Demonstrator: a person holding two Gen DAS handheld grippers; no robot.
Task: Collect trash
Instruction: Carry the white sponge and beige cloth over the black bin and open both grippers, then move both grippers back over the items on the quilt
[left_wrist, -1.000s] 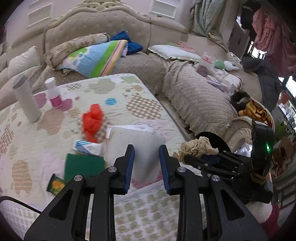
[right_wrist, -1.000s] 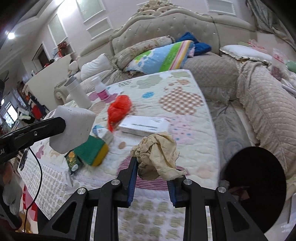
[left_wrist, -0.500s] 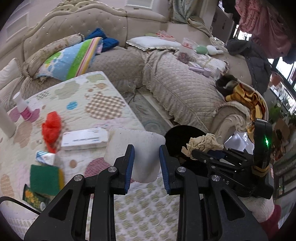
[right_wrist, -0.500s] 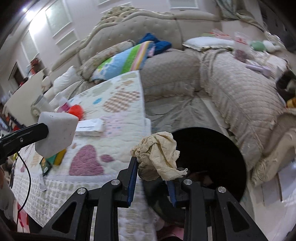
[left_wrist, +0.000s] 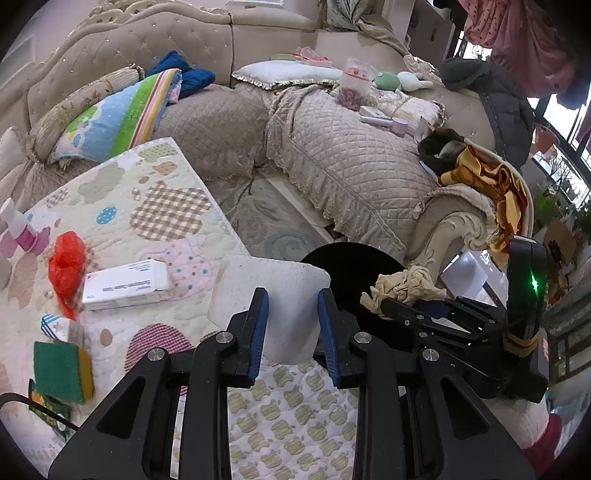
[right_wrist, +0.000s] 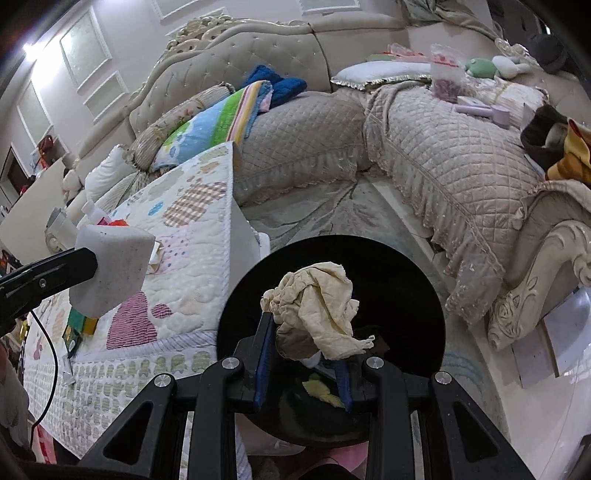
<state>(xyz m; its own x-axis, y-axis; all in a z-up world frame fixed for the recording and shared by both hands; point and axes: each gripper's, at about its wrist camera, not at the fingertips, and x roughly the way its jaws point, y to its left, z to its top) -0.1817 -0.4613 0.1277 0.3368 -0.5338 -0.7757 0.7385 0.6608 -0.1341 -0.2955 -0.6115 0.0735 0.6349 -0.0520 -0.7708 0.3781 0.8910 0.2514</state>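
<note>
My left gripper (left_wrist: 290, 325) is shut on a white foam block (left_wrist: 269, 291), held over the table's right edge beside a black round bin (left_wrist: 354, 258). My right gripper (right_wrist: 303, 354) is shut on a crumpled beige cloth (right_wrist: 317, 306) and holds it above the open bin (right_wrist: 406, 280). The cloth also shows in the left wrist view (left_wrist: 402, 286), and the foam block in the right wrist view (right_wrist: 110, 269). Some yellowish scraps (right_wrist: 321, 391) lie inside the bin.
On the quilted table (left_wrist: 155, 206) lie a red plastic bag (left_wrist: 66, 258), a white carton (left_wrist: 125, 284), a green-yellow sponge (left_wrist: 61, 369), a small wrapper (left_wrist: 55, 326) and a pink bottle (left_wrist: 20, 232). A beige sofa (left_wrist: 351, 166) stands behind and to the right.
Both grippers have swung right, from over the table to the bin. The cloth now hangs over the bin opening. The foam block has moved to the table's edge.
</note>
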